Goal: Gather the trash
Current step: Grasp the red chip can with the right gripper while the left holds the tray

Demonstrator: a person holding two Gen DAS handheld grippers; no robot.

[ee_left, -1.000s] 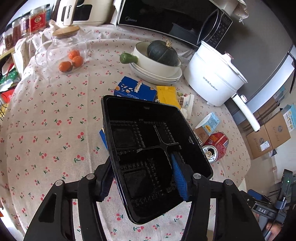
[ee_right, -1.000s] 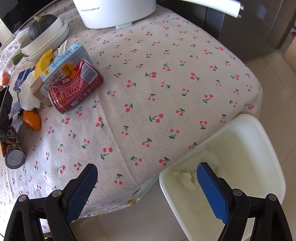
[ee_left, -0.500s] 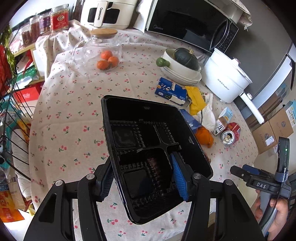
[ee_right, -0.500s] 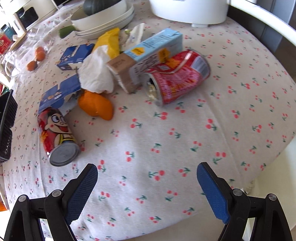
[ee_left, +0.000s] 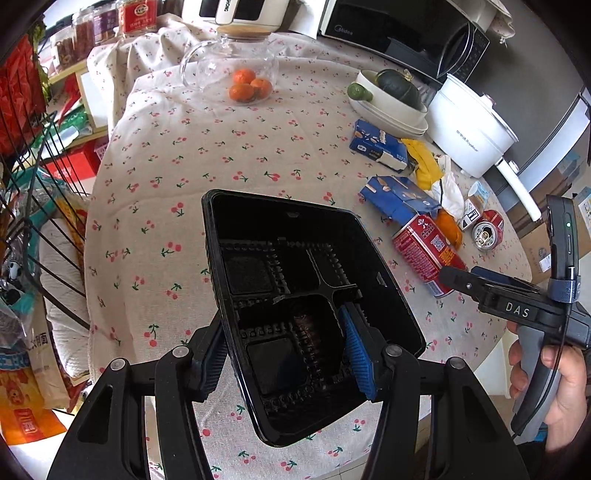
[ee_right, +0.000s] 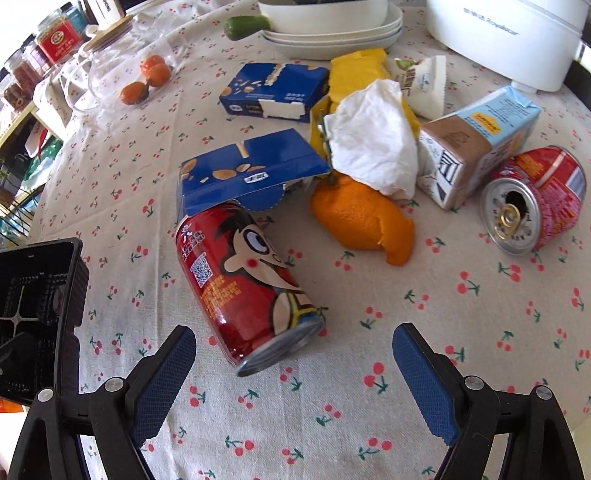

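My left gripper [ee_left: 284, 354] is shut on the near wall of a black compartment tray [ee_left: 295, 258], held tilted above the cherry-print tablecloth [ee_left: 177, 177]. My right gripper [ee_right: 293, 354] is open and points down at a heap of trash. A red cartoon can [ee_right: 243, 291] lies on its side with its near end between the fingertips, and the pads do not touch it. Behind it lie an orange peel [ee_right: 362, 218], a crumpled tissue [ee_right: 373, 136], two blue boxes [ee_right: 251, 173], a milk carton [ee_right: 476, 140] and a second red can [ee_right: 535, 199].
A glass jar with oranges [ee_left: 240, 70], stacked white bowls with a squash [ee_left: 391, 99], a white cooker [ee_left: 472, 129] and a microwave [ee_left: 399, 29] stand at the back. A wire rack [ee_left: 37, 184] stands left of the table. A hand [ee_left: 554, 387] holds the right gripper.
The right view has swept from the white bin beside the table onto the trash heap, up to the cartoon can. The left gripper has drawn back with the tray still in it.
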